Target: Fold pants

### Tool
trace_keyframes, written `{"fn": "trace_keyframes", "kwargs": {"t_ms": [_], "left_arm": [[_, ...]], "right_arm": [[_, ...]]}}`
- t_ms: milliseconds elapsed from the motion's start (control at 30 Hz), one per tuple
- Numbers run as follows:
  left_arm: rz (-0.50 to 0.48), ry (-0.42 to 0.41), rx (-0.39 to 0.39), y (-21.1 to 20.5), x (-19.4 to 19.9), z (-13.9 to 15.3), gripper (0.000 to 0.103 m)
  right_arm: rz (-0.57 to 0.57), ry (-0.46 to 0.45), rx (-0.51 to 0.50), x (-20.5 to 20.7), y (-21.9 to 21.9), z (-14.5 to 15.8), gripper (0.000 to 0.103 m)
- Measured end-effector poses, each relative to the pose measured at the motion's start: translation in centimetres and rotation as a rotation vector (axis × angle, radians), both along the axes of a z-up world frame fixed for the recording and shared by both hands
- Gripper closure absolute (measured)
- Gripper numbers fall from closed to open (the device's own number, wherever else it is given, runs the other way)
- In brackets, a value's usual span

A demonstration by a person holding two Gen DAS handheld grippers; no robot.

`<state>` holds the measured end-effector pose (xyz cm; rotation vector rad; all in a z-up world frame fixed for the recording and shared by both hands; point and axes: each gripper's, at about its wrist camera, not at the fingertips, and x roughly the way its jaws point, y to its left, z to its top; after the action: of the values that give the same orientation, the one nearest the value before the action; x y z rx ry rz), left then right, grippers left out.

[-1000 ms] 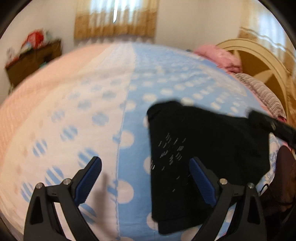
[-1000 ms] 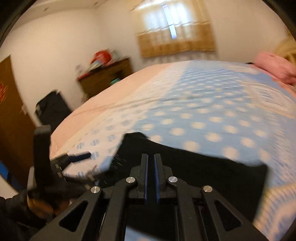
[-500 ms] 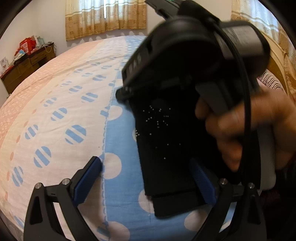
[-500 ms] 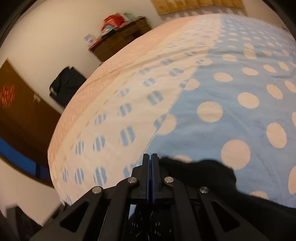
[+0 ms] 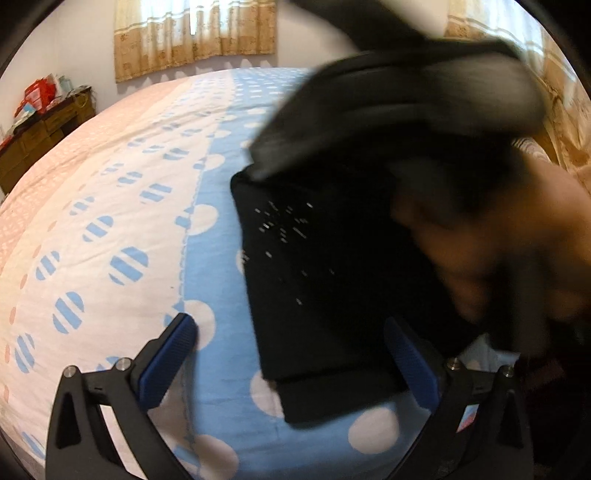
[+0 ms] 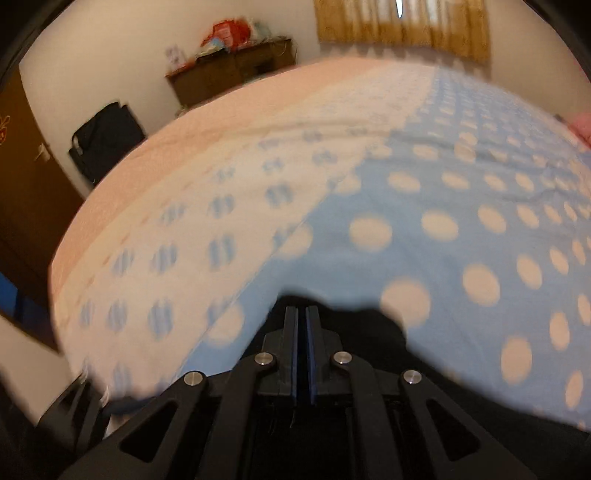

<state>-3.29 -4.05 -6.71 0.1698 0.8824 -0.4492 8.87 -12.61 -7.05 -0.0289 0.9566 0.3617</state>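
The black pants [image 5: 317, 280] lie folded on the blue dotted bedspread [image 5: 218, 206], near the bed's front edge. My left gripper [image 5: 291, 354] is open, hovering just before the pants' near end, fingers to either side. The right gripper's blurred body and the hand holding it [image 5: 424, 122] pass over the pants' right part. In the right wrist view my right gripper [image 6: 303, 314] has its jaws pressed together with black pants cloth [image 6: 373, 325] around its tips; whether cloth is pinched between them is hidden.
The bed carries a pink, white and blue dotted cover [image 6: 258, 155]. A wooden dresser [image 6: 229, 74] stands by the far wall, a black bag [image 6: 107, 136] beside the bed, curtains [image 5: 195, 33] at the window, a headboard [image 5: 565, 110] at right.
The right gripper and hand have swept across in front of the left camera and over the pants. The right view has swung toward the far bed side. The left gripper stays open in place.
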Motion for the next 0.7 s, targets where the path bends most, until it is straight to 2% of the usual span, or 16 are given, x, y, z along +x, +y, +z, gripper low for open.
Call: {"fn": "trace_keyframes", "kwargs": {"t_ms": [67,167,233,267,367,400,467,500,533,600,700], "left_arm": [[-0.010,0.001,0.009,-0.5,-0.3,0.0,0.000],[-0.025,0.016,-0.015,-0.1,-0.6,0.5,0.000],[-0.041,0.025,-0.061,0.9,-0.7,1.1,0.000],[-0.045,0.022,-0.079,1.6,-0.8,1.4,0.000],[-0.055,-0.037,-0.116,2.9,-0.7,3.3,0.000],[-0.053,-0.067,-0.134,3.2,-0.5,4.3,0.000],[-0.053,-0.103,-0.155,3.4,0.4,5.6,0.000],[-0.050,-0.122,-0.157,3.2,1.0,6.2,0.000],[-0.036,-0.139,-0.145,2.9,1.7,6.6,0.000],[-0.005,-0.144,-0.132,2.3,3.2,6.7,0.000],[0.042,-0.084,-0.143,1.4,5.6,5.4,0.000]], "right_arm": [[-0.019,0.009,0.011,1.2,0.1,-0.1,0.099],[-0.038,0.064,0.103,2.2,-1.1,0.3,0.099],[-0.093,0.004,0.215,0.6,-3.6,2.2,0.099],[-0.121,-0.061,0.286,-1.2,-5.7,3.9,0.099],[-0.229,-0.191,0.380,-6.2,-11.2,7.2,0.097],[-0.280,-0.222,0.396,-8.1,-13.2,7.8,0.091],[-0.386,-0.271,0.398,-11.8,-17.2,8.4,0.063],[-0.453,-0.295,0.383,-13.8,-19.1,8.6,0.042],[-0.506,-0.315,0.373,-15.3,-20.4,8.8,0.037],[-0.637,-0.345,0.376,-19.3,-24.1,8.6,0.037],[-0.740,-0.291,0.410,-22.9,-27.3,7.0,0.037]]}}
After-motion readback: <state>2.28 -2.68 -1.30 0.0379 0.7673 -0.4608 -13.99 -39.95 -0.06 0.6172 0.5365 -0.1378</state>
